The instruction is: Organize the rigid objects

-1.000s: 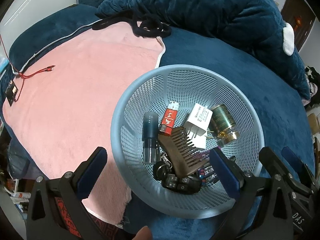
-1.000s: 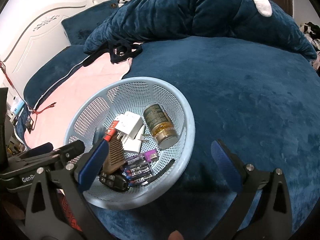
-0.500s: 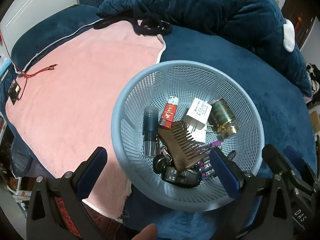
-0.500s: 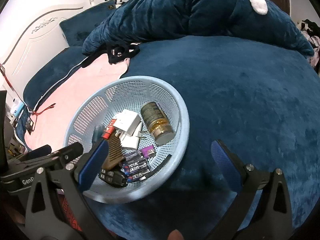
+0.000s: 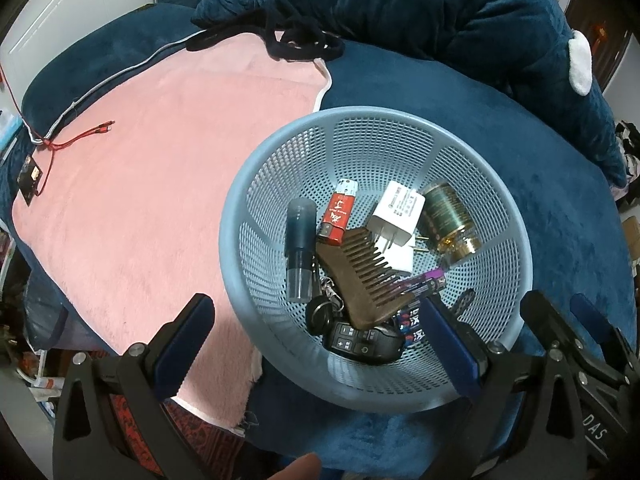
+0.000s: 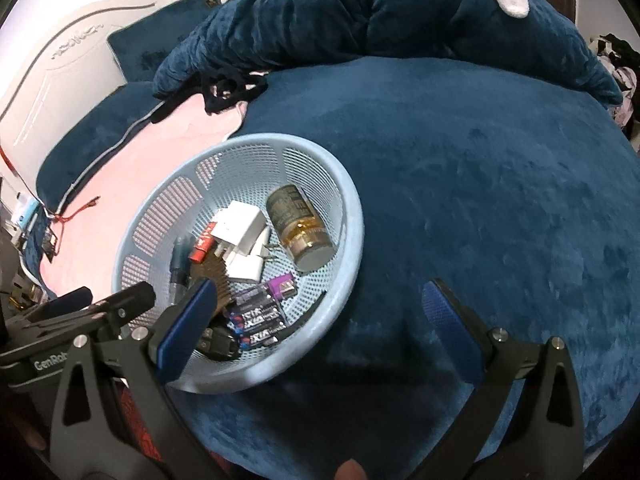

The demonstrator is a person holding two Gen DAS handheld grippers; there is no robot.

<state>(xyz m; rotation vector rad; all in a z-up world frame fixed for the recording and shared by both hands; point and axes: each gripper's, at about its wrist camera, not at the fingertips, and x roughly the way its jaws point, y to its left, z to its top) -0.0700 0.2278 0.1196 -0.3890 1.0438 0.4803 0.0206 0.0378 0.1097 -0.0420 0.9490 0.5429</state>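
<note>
Right now both grippers' fingers spread empty beside the basket rim, bare blue bedcover rightward

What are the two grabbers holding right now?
Nothing. The left gripper and the right gripper are both wide open with no object between their fingers. Everything, like the comb, lies in the blue basket.

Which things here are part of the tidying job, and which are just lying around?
Part of the job: basket, comb, white charger, gold-capped jar, red lighter, batteries, car key.
Lying about: pink blanket, red cable, blue plush.
</note>
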